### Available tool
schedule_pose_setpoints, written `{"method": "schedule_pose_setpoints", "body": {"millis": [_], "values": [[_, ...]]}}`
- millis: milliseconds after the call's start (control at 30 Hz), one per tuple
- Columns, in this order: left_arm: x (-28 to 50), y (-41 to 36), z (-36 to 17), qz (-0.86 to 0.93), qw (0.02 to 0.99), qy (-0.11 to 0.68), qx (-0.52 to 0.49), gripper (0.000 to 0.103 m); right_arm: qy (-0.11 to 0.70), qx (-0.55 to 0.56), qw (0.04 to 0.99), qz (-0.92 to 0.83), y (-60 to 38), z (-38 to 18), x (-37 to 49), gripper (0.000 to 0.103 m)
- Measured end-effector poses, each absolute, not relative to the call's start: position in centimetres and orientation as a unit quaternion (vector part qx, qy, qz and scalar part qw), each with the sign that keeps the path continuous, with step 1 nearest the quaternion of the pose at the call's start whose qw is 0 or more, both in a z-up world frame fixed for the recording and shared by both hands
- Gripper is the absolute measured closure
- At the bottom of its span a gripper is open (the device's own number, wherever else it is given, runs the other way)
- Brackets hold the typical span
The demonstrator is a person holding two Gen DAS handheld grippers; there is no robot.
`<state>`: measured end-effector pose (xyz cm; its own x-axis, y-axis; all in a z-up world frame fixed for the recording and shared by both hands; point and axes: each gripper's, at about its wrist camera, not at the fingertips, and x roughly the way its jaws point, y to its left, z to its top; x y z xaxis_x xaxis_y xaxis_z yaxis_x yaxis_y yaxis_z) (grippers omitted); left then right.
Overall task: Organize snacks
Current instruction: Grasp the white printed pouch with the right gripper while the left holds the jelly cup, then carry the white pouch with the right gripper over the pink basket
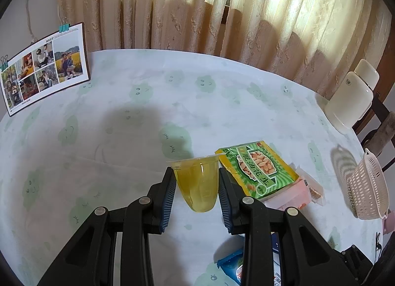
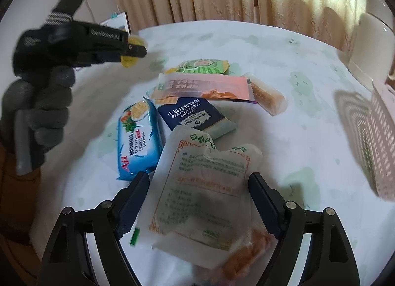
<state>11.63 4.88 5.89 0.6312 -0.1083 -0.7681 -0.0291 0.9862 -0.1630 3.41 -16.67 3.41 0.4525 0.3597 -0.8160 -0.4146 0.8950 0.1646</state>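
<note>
Left tongs [image 1: 197, 184] clamp a yellow jelly cup [image 1: 197, 182] aloft, best kept level, while right tongs [image 2: 198, 202] gape around a white snack pouch [image 2: 205, 187] near the pink basket [image 2: 380, 137].

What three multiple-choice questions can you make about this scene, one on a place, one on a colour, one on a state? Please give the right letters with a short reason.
1. Where is the pink basket?
A. At the table's right edge
B. In the middle of the snack pile
C. Under the photo calendar

2. What colour is the jelly cup in the left gripper?
A. Red
B. Yellow
C. Blue

3. What is the state of the right gripper?
A. Shut on the blue cracker pack
B. Open, with the white pouch between its fingers
C. Holding the basket

Answers:
1 A: the left wrist view shows the basket near the right table edge, apart from the packs.
2 B: the translucent cup looks yellow in both views.
3 B: the white pouch lies between the fingers, with gaps at both sides.
</note>
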Motion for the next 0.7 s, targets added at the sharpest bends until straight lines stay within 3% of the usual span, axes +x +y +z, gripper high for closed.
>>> {"method": "schedule_pose_setpoints", "body": {"millis": [100, 133, 167, 700], "values": [[11.6, 4.9, 5.9, -0.022, 0.899, 0.429, -0.08, 0.073, 0.465, -0.058, 0.858, 0.21, -16.2, 3.4, 3.0, 0.04], [11.6, 4.9, 5.9, -0.022, 0.899, 0.429, -0.08, 0.073, 0.464, -0.062, 0.86, 0.201, -16.5, 3.5, 2.9, 0.051], [11.6, 4.9, 5.9, -0.022, 0.899, 0.429, -0.079, 0.073, 0.466, -0.052, 0.859, 0.204, -16.8, 3.5, 2.9, 0.055], [11.2, 3.8, 6.0, -0.034, 0.903, 0.424, -0.07, 0.073, 0.4, 0.209, 0.847, 0.282, -22.7, 8.1, 3.5, 0.059]]}}
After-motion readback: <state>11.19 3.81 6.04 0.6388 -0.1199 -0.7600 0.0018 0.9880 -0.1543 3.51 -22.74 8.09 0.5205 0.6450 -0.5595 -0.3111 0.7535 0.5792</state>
